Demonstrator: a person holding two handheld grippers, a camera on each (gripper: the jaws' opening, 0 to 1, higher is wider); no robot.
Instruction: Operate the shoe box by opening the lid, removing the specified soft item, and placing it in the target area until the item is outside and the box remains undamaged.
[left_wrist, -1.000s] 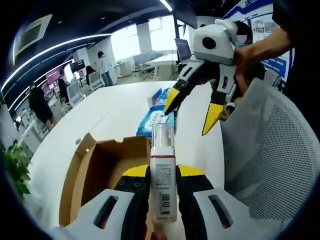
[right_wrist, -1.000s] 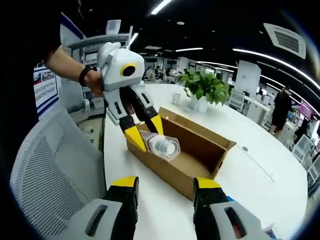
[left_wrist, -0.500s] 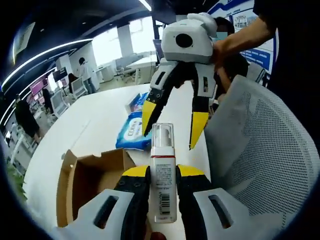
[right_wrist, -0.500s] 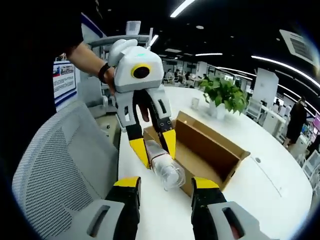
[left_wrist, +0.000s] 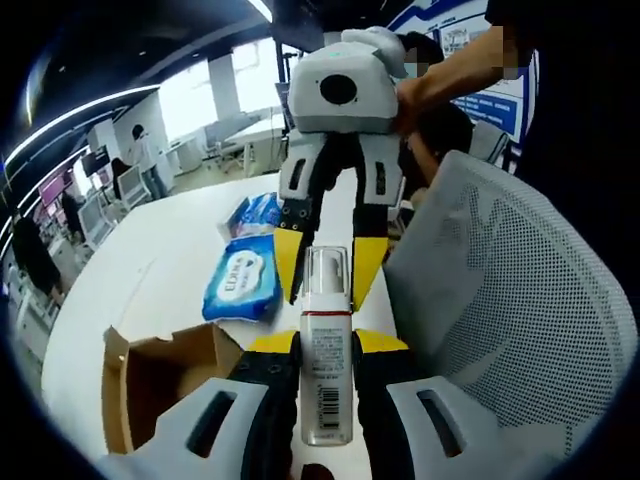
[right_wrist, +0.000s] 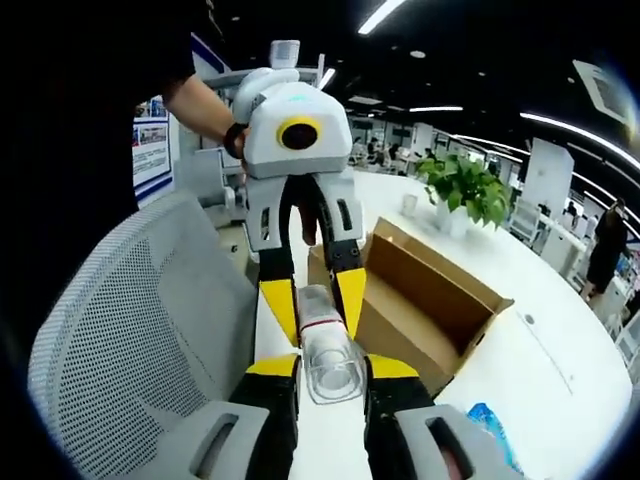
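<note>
A white pump bottle (left_wrist: 326, 375) with a clear cap stands between my left gripper's (left_wrist: 326, 345) jaws, which are shut on its body. My right gripper (left_wrist: 325, 285) comes in from above, yellow tips on either side of the cap with thin gaps showing. In the right gripper view the clear cap (right_wrist: 333, 372) points at the camera between my right gripper's (right_wrist: 333, 365) narrowed jaws, and the left gripper (right_wrist: 318, 300) holds the bottle from behind. The open cardboard shoe box (left_wrist: 150, 385) lies on the white table (left_wrist: 150, 260), off to the side of the bottle.
Two blue wet-wipe packs (left_wrist: 240, 285) lie on the table past the box. A grey mesh chair (left_wrist: 500, 300) stands close by at the table's edge. A potted plant (right_wrist: 465, 190) sits beyond the box (right_wrist: 430, 310). People stand in the office behind.
The bottle has been carried out of the box toward the table's edge. My right gripper has come onto the cap and its jaws have narrowed around it.
</note>
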